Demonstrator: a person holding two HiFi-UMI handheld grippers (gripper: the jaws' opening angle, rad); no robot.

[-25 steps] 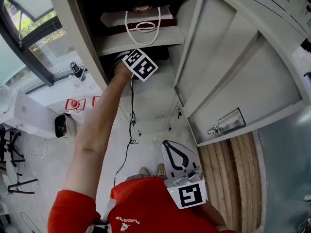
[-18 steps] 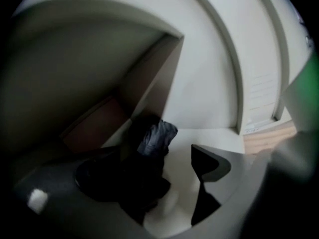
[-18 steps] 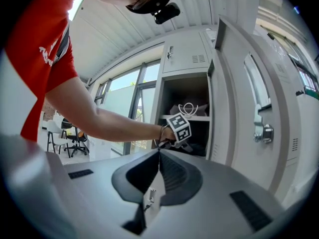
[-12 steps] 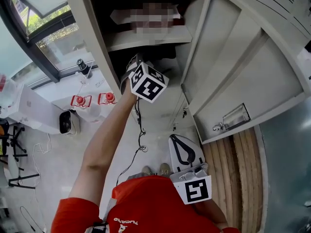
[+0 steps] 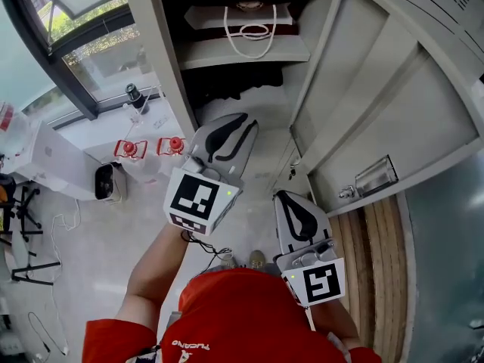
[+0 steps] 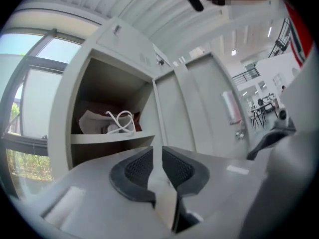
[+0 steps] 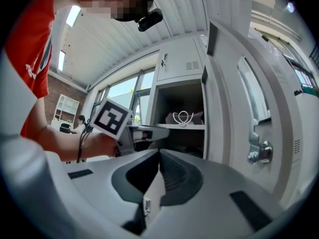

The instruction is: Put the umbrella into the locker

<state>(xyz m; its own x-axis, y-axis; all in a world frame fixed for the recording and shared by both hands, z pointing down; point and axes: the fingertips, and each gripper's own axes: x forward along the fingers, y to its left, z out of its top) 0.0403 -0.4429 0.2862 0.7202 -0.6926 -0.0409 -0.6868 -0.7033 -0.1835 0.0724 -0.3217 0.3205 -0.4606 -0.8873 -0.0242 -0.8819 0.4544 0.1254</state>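
The grey locker (image 5: 162, 74) stands open, its door (image 5: 378, 112) swung to the right. Under its shelf (image 5: 242, 51) lies a dark mass (image 5: 227, 82); I cannot make out its shape, and no umbrella is plainly visible. My left gripper (image 5: 240, 127) hangs in front of the locker, outside it. Its jaws have just been closing and now leave only a thin slit, with nothing between them (image 6: 156, 158). My right gripper (image 5: 291, 203) is lower and to the right, near the door's edge, shut and empty (image 7: 158, 156).
A white paper bag (image 5: 242, 17) with a cord handle lies on the upper shelf. The door carries a metal latch (image 5: 374, 176). Two red items (image 5: 130, 148) and a white device (image 5: 106, 181) are on the floor at left, with wooden planks (image 5: 370, 255) at right.
My left gripper has come back out of the compartment under the shelf, toward me and upward, and its jaws have drawn together. The right gripper has risen slightly.
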